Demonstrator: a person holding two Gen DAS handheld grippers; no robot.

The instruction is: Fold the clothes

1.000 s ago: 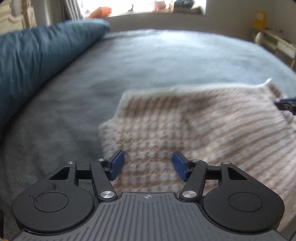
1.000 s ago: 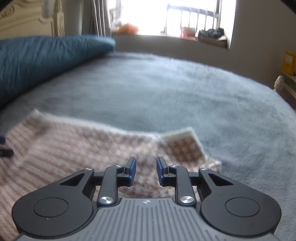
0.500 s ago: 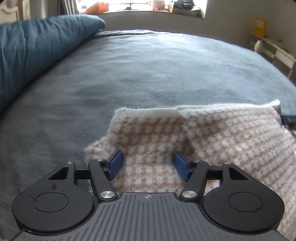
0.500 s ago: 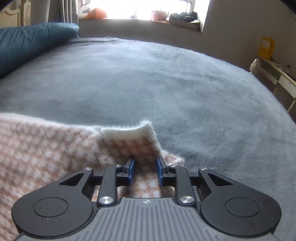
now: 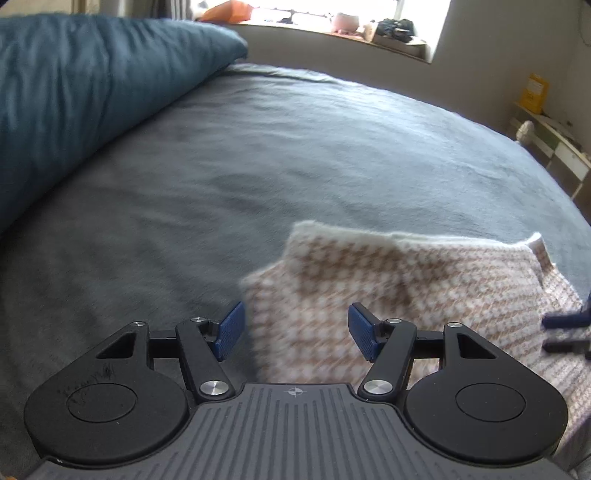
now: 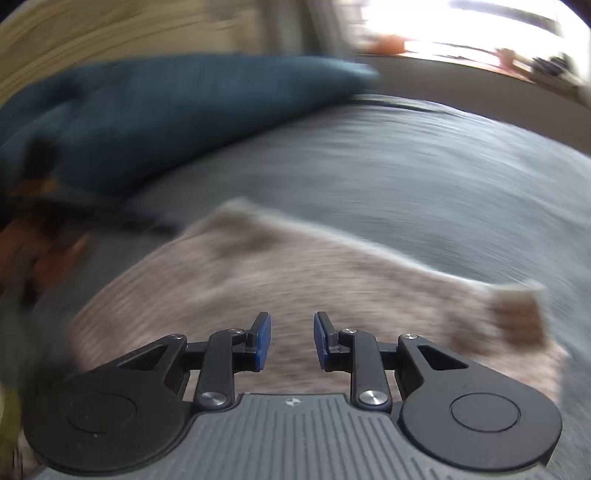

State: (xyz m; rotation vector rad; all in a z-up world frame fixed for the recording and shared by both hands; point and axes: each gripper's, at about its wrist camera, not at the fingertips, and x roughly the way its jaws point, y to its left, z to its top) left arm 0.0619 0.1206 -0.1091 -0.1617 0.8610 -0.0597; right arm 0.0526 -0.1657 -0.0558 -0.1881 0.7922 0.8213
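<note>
Teal duvet (image 5: 85,96) heaped at left on a grey plush bed cover (image 5: 332,147). Sunlit windowsill (image 5: 332,35) behind, shelf (image 5: 554,144) at far right. Beige-and-white houndstooth garment (image 5: 388,291) lying flat at lower right. Left gripper (image 5: 293,332) spread wide, right gripper (image 6: 291,338) narrowly apart, both gripping nothing above it.

Grey bed (image 5: 332,155); checked garment (image 5: 388,295); blue pillow (image 5: 92,92).

- Left gripper (image 5: 294,330) up over the checked garment (image 5: 399,295), jaws apart, nothing pinched
- Garment flat on grey bed (image 5: 295,155)
- Teal duvet (image 5: 85,92) bunched far left
</note>
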